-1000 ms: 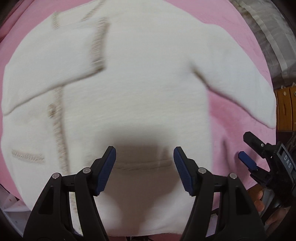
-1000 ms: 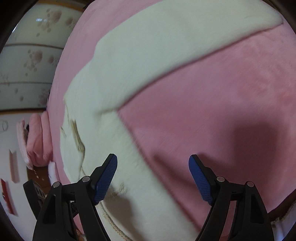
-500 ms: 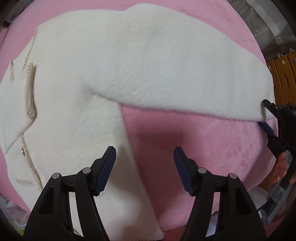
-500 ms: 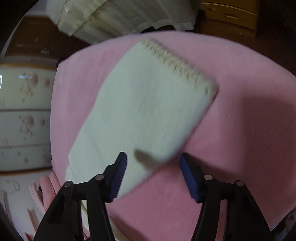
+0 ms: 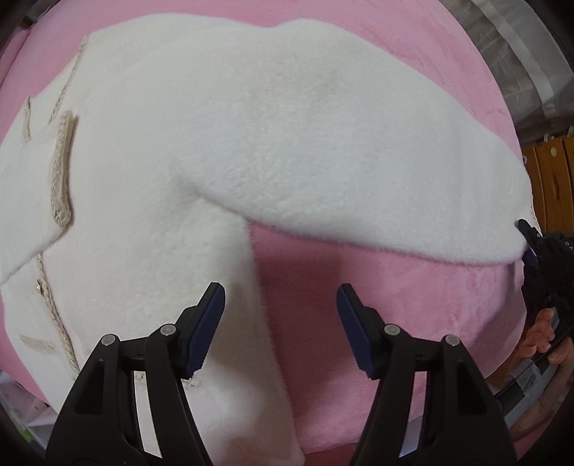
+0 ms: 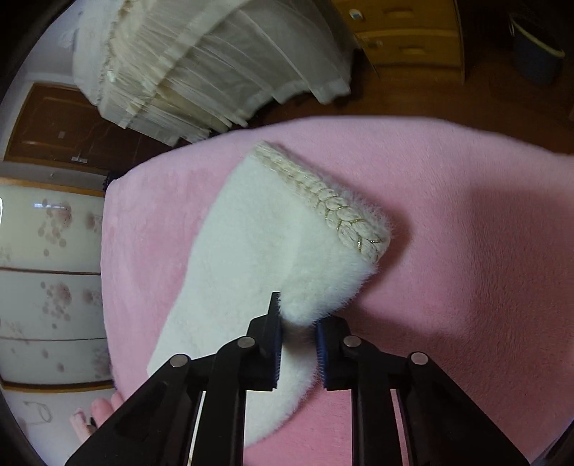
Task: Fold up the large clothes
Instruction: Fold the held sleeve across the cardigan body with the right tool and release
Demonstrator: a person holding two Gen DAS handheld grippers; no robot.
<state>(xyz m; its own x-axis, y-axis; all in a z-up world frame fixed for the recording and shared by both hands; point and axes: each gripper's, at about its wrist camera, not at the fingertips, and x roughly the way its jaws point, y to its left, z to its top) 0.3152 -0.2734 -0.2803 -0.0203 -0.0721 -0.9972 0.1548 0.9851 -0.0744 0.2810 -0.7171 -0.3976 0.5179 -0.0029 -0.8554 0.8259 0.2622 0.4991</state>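
Observation:
A fluffy white cardigan (image 5: 161,150) with beige braided trim lies flat on a pink blanket (image 5: 394,304). Its sleeve (image 5: 358,161) stretches out to the right. My left gripper (image 5: 281,297) hangs open, pointing down over the cardigan's side edge below the armpit, with nothing between its pads. At the sleeve's end, my right gripper (image 5: 529,247) meets the cloth. In the right wrist view the right gripper (image 6: 297,322) has its jaws closing, and the pads pinch the sleeve's (image 6: 251,251) fluffy edge just short of the braided cuff (image 6: 333,208).
The pink blanket (image 6: 466,251) ends at a rounded far edge. Beyond it hang pale curtains (image 6: 197,71), with wooden drawers (image 6: 405,32) and flowered sliding panels (image 6: 46,251) around. A person's hand (image 5: 541,337) holds the right gripper at the blanket's right edge.
The right gripper swung from the cardigan's body to the sleeve end and its jaws came in onto the cloth near the cuff. The left gripper slid from over the body to its side edge, still open.

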